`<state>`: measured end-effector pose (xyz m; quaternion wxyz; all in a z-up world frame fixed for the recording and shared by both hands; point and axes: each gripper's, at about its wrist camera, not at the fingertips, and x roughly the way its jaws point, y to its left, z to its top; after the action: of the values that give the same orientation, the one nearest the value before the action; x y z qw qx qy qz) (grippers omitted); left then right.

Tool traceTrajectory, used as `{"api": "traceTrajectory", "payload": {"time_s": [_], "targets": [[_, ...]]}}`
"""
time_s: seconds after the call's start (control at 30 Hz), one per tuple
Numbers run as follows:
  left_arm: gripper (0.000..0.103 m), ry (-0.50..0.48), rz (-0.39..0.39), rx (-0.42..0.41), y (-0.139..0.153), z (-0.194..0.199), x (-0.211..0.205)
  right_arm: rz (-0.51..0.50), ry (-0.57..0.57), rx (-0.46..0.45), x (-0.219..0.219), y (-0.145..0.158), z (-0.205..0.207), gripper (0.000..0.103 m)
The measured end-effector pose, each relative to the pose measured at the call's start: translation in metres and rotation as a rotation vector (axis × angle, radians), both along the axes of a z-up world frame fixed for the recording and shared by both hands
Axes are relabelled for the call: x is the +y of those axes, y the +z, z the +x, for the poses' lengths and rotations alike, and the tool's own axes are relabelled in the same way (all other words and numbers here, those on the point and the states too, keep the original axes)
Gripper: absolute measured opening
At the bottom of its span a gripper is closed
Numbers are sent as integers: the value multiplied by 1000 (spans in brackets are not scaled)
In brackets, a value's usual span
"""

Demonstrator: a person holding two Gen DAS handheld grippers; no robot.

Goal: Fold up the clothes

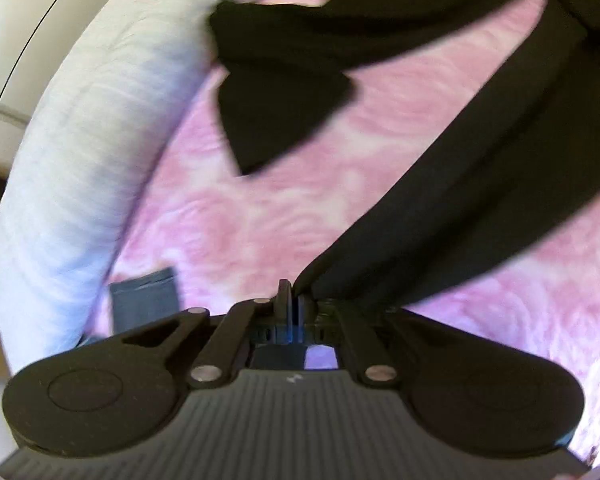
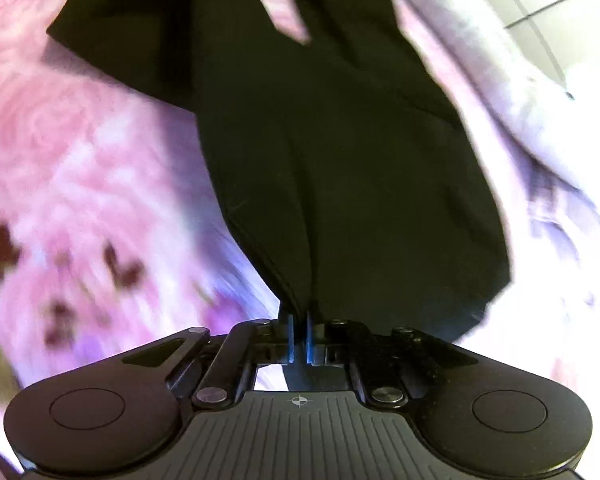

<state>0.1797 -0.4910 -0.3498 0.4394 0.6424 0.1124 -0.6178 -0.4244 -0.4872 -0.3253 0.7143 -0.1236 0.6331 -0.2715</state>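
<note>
Both hand-held grippers pinch black garment [image 1: 480, 168] | left hand-held gripper [image 1: 294, 300] | right hand-held gripper [image 2: 299, 318]

Open pink floral bedspread [image 1: 260, 220] fills the middle of the left wrist view, easy passage there. A white pillow [image 1: 80, 160] walls off the left side, and the hanging black garment [image 1: 480, 160] blocks the right and top.

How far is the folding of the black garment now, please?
Done: both tools have gripped the cloth. In hand: the left tool and the right tool are each shut on the black garment, lifted over the pink bedcover, with a loose sleeve-like flap hanging. Left: no neat fold shows yet; the whole folding seems to remain.
</note>
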Motion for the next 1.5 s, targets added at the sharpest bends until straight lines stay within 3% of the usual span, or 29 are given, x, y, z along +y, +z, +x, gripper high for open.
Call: {"api": "traceTrajectory", "payload": {"time_s": [0.1, 0.13, 0.17, 0.2, 0.33, 0.4, 0.47, 0.57, 0.67, 0.77, 0.87, 0.93, 0.97, 1.0, 1.03, 1.07, 1.17, 1.3, 1.5], "targets": [[9, 48, 46, -49, -5, -1, -12, -32, -8, 56, 7, 27, -46, 3], [14, 63, 64, -66, -9, -2, -15, -34, -14, 82, 10, 32, -62, 3], [26, 73, 64, -88, -14, -5, -13, -33, -22, 111, 14, 34, -78, 3], [39, 75, 40, -116, -19, -9, -5, -31, -32, 140, 17, 34, -93, 3], [49, 43, -68, -172, -33, -26, 43, -11, -49, 185, 26, 27, -118, 3], [60, -21, -96, -174, -41, -36, 78, 2, -59, 183, 26, 22, -115, 3], [63, -103, -113, -178, -53, -47, 114, 17, -68, 183, 28, 15, -113, 3], [65, -298, -75, -214, -86, -67, 155, 35, -61, 199, 32, 2, -110, 3], [66, -457, -81, -235, -115, -80, 171, 46, -62, 217, 23, -3, -108, 3], [66, -519, -117, -215, -132, -84, 158, 56, -80, 231, 13, -7, -104, 3], [68, -522, -127, -183, -140, -78, 133, 50, -87, 255, 11, -7, -102, 3], [66, -554, -116, -155, -139, -69, 119, 45, -92, 268, 16, -6, -99, 3], [53, -571, -111, -159, -140, -66, 112, 42, -95, 275, 18, -6, -97, 3], [21, -583, -105, -175, -143, -63, 104, 40, -98, 282, 18, -7, -96, 3], [9, -591, -98, -188, -144, -60, 99, 38, -100, 290, 19, -8, -94, 3], [5, -593, -93, -197, -145, -58, 96, 36, -101, 299, 19, -10, -93, 3], [2, -597, -86, -223, -143, -51, 92, 34, -107, 322, 17, -14, -88, 3], [2, -533, -118, -217, -110, -39, 123, 41, -113, 327, 16, -11, -86, 3], [1, -368, -26, -189, -65, -31, 236, 51, -75, 297, 37, 9, -90, 2]]}}
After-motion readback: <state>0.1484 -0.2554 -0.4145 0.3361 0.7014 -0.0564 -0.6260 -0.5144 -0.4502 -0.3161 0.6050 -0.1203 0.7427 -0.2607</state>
